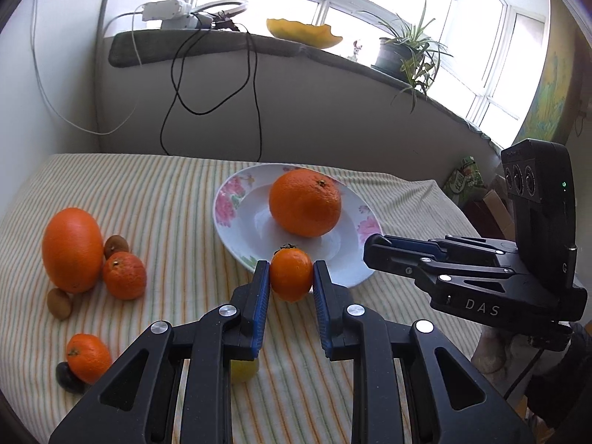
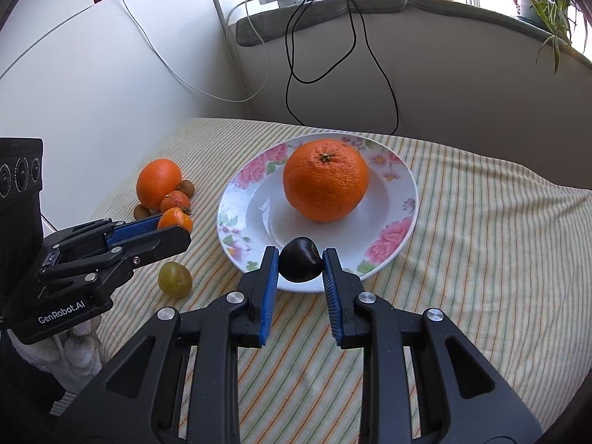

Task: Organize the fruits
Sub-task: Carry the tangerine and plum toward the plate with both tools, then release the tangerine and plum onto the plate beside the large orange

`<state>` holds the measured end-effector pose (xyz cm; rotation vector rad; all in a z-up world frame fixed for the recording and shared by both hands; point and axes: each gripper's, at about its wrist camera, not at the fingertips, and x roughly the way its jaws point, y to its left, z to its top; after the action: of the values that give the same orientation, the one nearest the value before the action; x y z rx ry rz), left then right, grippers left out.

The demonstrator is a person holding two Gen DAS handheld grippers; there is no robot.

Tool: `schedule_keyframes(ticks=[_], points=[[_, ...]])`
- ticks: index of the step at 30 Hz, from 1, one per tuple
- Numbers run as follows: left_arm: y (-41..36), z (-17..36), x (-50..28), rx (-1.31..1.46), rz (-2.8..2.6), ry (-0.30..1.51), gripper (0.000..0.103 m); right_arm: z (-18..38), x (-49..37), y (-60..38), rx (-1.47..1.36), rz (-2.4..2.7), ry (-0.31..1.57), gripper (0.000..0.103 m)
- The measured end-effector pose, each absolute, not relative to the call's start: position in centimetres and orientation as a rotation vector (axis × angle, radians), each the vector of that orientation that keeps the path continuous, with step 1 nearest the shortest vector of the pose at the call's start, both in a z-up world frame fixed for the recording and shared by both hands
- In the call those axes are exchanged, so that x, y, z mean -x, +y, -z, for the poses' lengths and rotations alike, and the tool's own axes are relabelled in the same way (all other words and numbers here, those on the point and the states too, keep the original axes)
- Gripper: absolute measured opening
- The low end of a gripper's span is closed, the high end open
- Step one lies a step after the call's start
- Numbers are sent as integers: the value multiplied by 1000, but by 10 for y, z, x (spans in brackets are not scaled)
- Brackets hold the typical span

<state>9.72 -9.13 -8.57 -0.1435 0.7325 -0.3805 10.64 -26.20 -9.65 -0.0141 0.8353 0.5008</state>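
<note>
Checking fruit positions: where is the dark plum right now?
In the right wrist view, the dark plum sits clamped in the right claw, over the near rim of the floral plate.

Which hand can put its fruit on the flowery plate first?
Probably the right. The right gripper holds a dark plum already over the plate rim. The left gripper holds a small orange fruit, seemingly just short of the rim, beside the big orange.
</note>
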Motion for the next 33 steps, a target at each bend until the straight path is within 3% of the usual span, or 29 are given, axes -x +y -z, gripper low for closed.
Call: schedule_keyframes(ticks=[33], points=[[-136, 105, -129, 108, 419, 807, 21, 109, -151, -277, 15, -492, 866, 25]])
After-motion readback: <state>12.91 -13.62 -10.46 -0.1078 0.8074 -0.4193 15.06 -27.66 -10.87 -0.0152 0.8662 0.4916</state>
